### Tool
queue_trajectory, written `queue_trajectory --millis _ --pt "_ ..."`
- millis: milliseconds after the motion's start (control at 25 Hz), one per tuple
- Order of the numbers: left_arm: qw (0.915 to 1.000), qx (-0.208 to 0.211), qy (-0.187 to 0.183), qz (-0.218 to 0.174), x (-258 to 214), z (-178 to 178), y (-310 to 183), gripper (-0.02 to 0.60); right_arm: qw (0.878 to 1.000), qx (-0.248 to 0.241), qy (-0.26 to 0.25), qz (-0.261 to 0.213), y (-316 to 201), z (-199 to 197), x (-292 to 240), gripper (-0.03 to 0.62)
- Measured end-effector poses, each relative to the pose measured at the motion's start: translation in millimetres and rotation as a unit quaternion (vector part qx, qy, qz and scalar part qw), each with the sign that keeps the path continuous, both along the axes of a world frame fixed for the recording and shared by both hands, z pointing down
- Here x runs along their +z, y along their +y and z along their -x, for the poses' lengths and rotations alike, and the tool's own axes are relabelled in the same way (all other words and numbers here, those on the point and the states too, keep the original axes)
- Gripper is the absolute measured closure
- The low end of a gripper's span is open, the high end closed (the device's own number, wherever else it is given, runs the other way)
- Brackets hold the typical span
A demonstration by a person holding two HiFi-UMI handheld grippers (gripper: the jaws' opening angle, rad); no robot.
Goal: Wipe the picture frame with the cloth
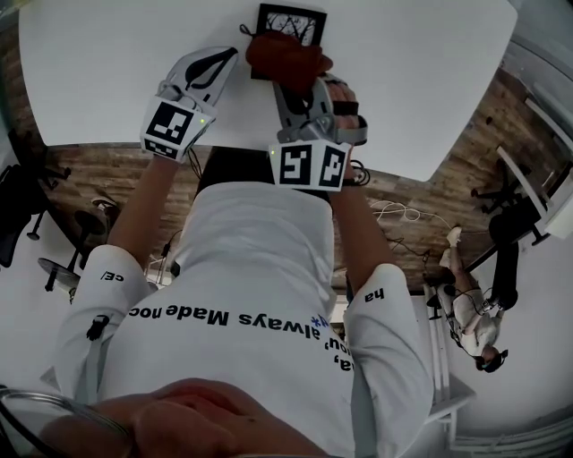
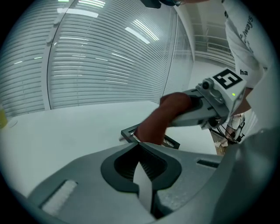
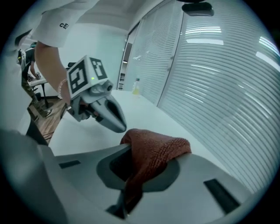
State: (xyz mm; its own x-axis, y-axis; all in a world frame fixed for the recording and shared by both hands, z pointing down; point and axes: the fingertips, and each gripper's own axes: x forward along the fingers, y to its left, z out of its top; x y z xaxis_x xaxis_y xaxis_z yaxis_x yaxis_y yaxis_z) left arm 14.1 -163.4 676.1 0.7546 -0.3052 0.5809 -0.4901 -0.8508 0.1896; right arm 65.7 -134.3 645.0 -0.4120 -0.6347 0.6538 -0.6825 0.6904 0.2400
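Right gripper (image 1: 300, 80): clamped on rust-red woven cloth (image 1: 286, 52).
Cloth: atop black rectangular picture frame (image 1: 291, 22), far edge of white surface (image 1: 107, 72).
Left gripper (image 1: 226, 57): closed, empty.

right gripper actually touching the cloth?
Touching. The right gripper view shows the cloth pinched between the jaws of the right gripper, bunched up above them and trailing down through the gap.

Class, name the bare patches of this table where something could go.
Bare table left of the left gripper, and right of the picture frame out to the table edge. Crowded mid-table, where the right gripper holds the cloth at the frame.
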Motion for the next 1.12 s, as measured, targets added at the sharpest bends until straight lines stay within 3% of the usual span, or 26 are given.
queue_trajectory --millis 200,400,520,1120 --pt "0.9986 0.051 -0.011 -0.007 12 -21 6 0.579 0.998 0.035 0.025 -0.034 -53 -26 0 0.566" --pt "0.9958 0.088 -0.028 -0.002 30 -35 14 0.579 0.998 0.03 0.056 0.01 -64 -28 51 0.566" --pt "0.9951 0.092 -0.035 0.006 34 -36 15 0.579 0.997 0.024 0.051 0.043 -57 -25 75 0.566" --pt "0.9952 0.088 -0.043 0.005 36 -39 15 0.578 0.997 0.012 0.04 0.067 -28 -23 78 0.566"
